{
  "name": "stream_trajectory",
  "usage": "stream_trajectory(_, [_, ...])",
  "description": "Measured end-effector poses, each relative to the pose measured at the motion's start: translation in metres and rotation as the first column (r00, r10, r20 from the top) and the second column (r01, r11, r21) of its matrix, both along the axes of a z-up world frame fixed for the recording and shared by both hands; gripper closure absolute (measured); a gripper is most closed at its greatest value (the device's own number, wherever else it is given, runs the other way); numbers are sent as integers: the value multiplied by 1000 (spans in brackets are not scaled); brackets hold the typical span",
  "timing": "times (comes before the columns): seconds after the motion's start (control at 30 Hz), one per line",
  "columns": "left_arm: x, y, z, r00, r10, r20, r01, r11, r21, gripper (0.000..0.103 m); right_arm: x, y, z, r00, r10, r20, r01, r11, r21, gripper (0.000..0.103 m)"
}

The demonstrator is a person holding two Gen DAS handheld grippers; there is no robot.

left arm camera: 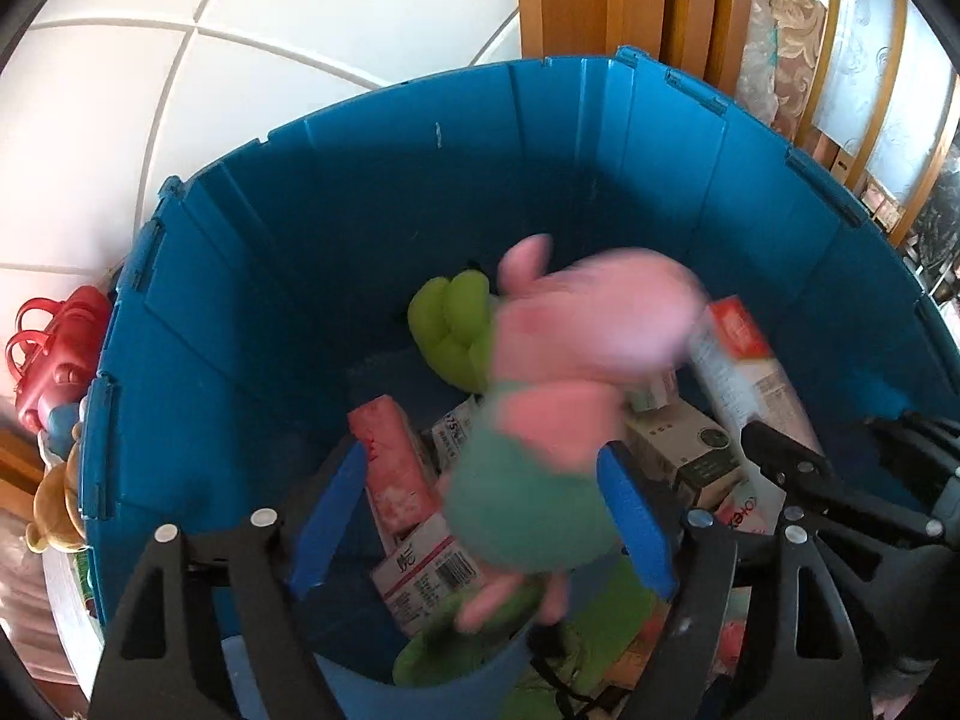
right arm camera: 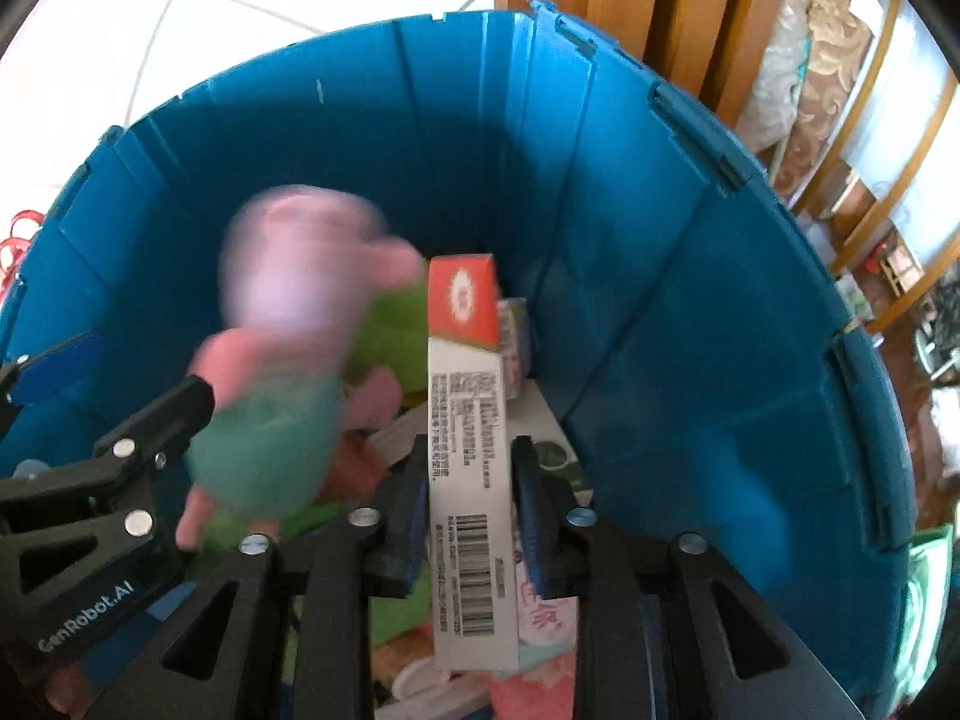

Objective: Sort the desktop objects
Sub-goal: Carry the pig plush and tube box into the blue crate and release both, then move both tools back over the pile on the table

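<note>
Left view alone shows a red toy (left arm camera: 51, 348) outside the blue bin (left arm camera: 372, 192). Left gripper (left arm camera: 486, 516), jaws wide, points down around a blurred pink plush (left arm camera: 576, 360). Right gripper (right arm camera: 471, 516) brackets a carton (right arm camera: 471, 420), gaps visible.

Both tongs, the left tongs (left arm camera: 486, 516) and the right tongs (right arm camera: 471, 510), are matte black plastic frames with triangular cut-outs, silver screw heads and blue finger pads (left arm camera: 636, 519); white "GenRobot.AI" lettering marks one.
</note>
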State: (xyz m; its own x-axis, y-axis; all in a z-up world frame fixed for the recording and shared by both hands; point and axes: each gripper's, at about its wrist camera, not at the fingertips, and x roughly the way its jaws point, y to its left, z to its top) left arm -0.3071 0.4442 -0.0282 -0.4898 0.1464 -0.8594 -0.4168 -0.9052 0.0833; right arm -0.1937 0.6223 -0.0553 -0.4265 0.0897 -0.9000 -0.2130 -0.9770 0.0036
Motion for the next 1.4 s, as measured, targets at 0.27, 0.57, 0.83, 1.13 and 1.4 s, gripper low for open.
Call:
stream_trajectory(0.27, [5,-14,14,1000,17,20,-17,1000,3,24,19,-8,21,1000,-2,-14,3,999,45,21])
stream_trajectory(0.57, [46,-60,65,999,-46,27,43,993,114,24,53,-25,68,996,31,-84,-26,998,60,0])
stream_trajectory(0.83, [111,-131,117,989,-98,-108,123,961,248,19,113,-77,110,969,135,-208,-135,991,15,0])
stream_trajectory(1.13, [155,-266,111,961,50,-274,32,957,287,14,153,-174,133,898,216,-383,-253,966,-49,0])
stream_trajectory(1.4, [150,-415,35,932,251,-263,-190,953,236,14,149,-289,111,841,287,-460,-350,935,-57,0])
